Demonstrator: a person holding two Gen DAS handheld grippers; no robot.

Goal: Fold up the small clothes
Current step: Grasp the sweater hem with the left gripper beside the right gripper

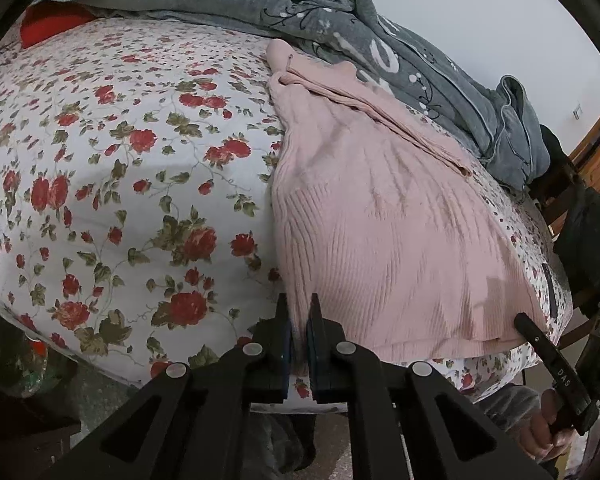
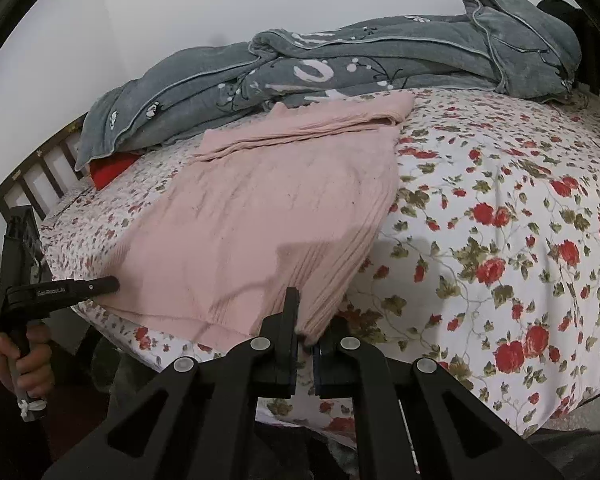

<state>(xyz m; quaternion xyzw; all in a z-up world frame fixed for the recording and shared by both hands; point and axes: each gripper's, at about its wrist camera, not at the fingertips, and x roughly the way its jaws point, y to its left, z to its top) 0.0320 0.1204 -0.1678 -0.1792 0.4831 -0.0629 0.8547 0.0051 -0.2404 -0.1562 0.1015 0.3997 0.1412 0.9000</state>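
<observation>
1. Pink knit sweater (image 1: pixel 380 220) lies flat on the floral bed (image 1: pixel 120 160), its hem at the near edge and sleeves folded across at the far end.
2. Left claw (image 1: pixel 299 320) is clamped on the near left hem corner; right claw (image 2: pixel 305 320) pinches the near right corner.
3. Judged best: lift both corners evenly and carry the hem far, toward the sleeves.
4. The grey blanket (image 2: pixel 340 64) crowds the far side; a red item (image 2: pixel 108 170) sits far left.

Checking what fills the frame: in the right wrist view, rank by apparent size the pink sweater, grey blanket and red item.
1. pink sweater and grey blanket: similar spread, and the sweater lies nearer, so unranked.
2. red item: smallest, mostly hidden.
</observation>
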